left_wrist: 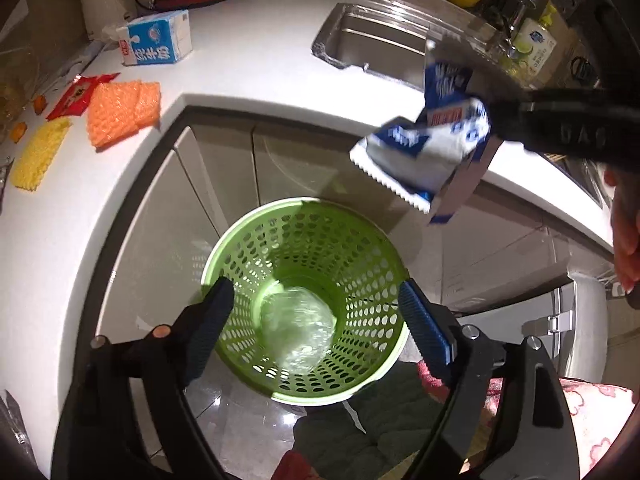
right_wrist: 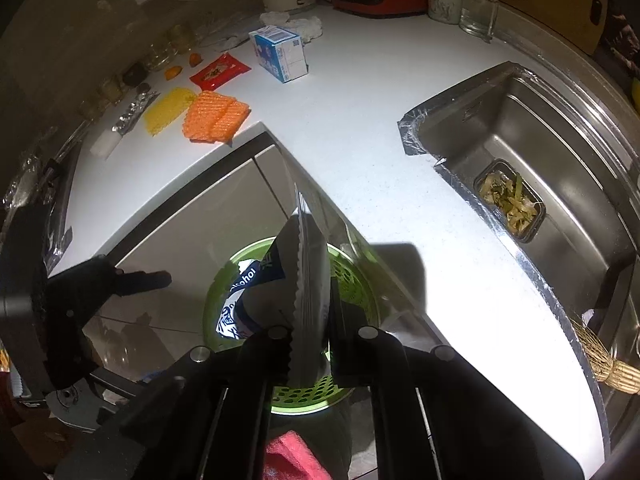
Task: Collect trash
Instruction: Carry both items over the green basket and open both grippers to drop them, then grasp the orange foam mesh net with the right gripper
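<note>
A green perforated waste basket (left_wrist: 320, 240) stands on the floor by the counter, with crumpled clear plastic (left_wrist: 298, 326) at its bottom. My left gripper (left_wrist: 316, 320) is open and empty, directly above the basket. My right gripper (right_wrist: 306, 340) is shut on a blue and white foil wrapper (right_wrist: 280, 280), held above the basket (right_wrist: 352, 280). In the left wrist view the wrapper (left_wrist: 424, 148) hangs from the right gripper's fingers (left_wrist: 540, 120) above the basket's far right rim.
On the white counter (left_wrist: 248, 64) lie a blue milk carton (left_wrist: 158, 38), a red wrapper (left_wrist: 78, 94), orange foam netting (left_wrist: 122, 112) and yellow foam netting (left_wrist: 38, 154). A steel sink (right_wrist: 540, 152) holds a container of scraps (right_wrist: 510, 208). Cabinet doors stand behind the basket.
</note>
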Tool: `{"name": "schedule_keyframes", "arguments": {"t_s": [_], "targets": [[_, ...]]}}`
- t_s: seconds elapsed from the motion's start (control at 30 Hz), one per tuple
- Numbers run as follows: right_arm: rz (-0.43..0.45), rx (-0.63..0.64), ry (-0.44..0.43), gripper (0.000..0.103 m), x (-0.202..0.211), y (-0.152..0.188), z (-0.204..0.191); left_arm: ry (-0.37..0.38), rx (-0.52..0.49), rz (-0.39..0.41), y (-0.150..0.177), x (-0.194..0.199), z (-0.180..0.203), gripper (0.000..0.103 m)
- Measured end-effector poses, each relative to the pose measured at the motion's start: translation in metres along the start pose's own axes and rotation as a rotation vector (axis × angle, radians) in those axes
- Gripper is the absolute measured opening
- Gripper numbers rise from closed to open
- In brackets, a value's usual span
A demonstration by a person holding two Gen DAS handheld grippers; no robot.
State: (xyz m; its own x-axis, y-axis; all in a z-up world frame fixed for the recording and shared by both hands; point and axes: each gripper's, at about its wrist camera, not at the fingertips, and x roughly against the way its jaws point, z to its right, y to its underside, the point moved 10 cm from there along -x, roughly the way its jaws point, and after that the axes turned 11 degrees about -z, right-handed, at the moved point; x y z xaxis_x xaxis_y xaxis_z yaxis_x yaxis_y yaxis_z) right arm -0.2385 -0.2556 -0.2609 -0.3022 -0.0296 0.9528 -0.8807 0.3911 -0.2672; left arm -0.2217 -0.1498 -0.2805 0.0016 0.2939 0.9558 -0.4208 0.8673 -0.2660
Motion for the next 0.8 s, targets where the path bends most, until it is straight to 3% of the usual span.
{"name": "schedule_keyframes", "arguments": {"t_s": [0.27, 0.3, 0.37, 0.4, 0.43, 0.8], "targets": [[-0.049, 0.124, -0.07, 0.01, -0.017, 0.006, -0.018, -0.093, 0.205, 0.118, -0.012, 0.064, -0.059, 0.091], [-0.062, 0.141, -0.076, 0.018, -0.022, 0.009, -0.02, -0.112, 0.231, 0.127, -0.011, 0.071, -0.067, 0.091], [-0.085, 0.169, -0.078, 0.045, -0.033, 0.014, -0.024, -0.152, 0.287, 0.142, -0.009, 0.082, -0.085, 0.091], [-0.101, 0.184, -0.076, 0.065, -0.039, 0.017, -0.025, -0.169, 0.312, 0.149, -0.007, 0.087, -0.092, 0.091], [-0.104, 0.194, -0.076, 0.073, -0.042, 0.019, -0.025, -0.184, 0.336, 0.155, -0.007, 0.09, -0.099, 0.091], [-0.028, 0.261, -0.12, 0.092, -0.028, -0.016, -0.027, -0.293, 0.541, 0.199, 0.003, 0.113, -0.141, 0.091]]}}
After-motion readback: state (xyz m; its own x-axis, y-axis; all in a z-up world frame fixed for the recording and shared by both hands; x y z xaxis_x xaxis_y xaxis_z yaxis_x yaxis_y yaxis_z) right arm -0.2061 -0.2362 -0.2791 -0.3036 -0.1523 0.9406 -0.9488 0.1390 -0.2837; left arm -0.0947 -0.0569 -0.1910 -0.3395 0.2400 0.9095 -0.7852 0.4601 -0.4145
